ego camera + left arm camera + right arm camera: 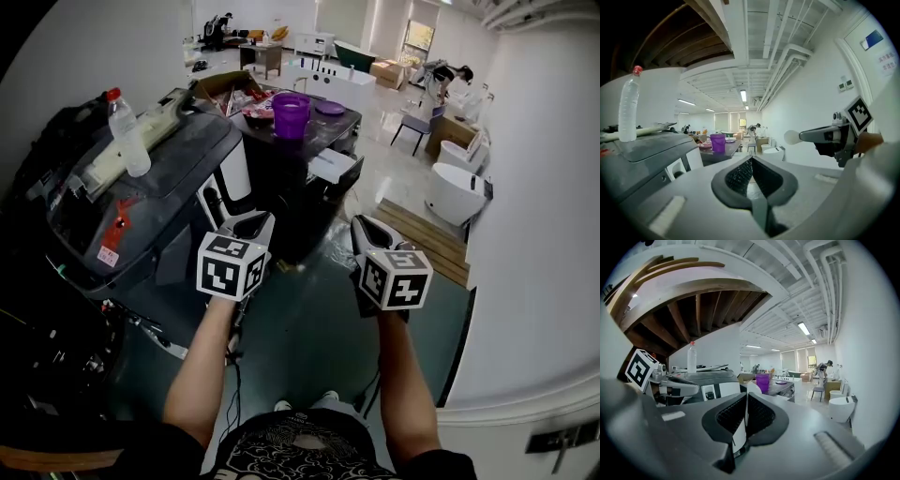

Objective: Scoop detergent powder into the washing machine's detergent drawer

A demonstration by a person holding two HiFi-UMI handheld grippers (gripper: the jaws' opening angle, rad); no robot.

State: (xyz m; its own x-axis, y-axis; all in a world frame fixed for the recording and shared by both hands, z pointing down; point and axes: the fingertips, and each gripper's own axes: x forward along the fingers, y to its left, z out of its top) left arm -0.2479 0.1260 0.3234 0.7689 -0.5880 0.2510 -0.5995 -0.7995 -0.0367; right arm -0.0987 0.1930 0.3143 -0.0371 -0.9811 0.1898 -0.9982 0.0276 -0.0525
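Observation:
The dark grey washing machine point(159, 202) stands at my left, its white front panel point(233, 171) facing the grippers. On the dark table behind it is a purple cup point(291, 114); its contents are hidden. My right gripper point(366, 230) is shut on the thin handle of a white scoop point(739, 434), whose round bowl point(792, 137) sticks out past the jaws. The left gripper point(255, 225) hangs beside it at the same height, shut with nothing between its pads point(740, 174). Both are in the air in front of the machine, touching nothing.
A clear water bottle point(127, 133) with a red cap stands on the machine's lid. A white wall runs close on the right. White bathroom fixtures point(457, 192) and a wooden pallet point(427, 239) lie ahead to the right. A chair point(417, 122) and people are far back.

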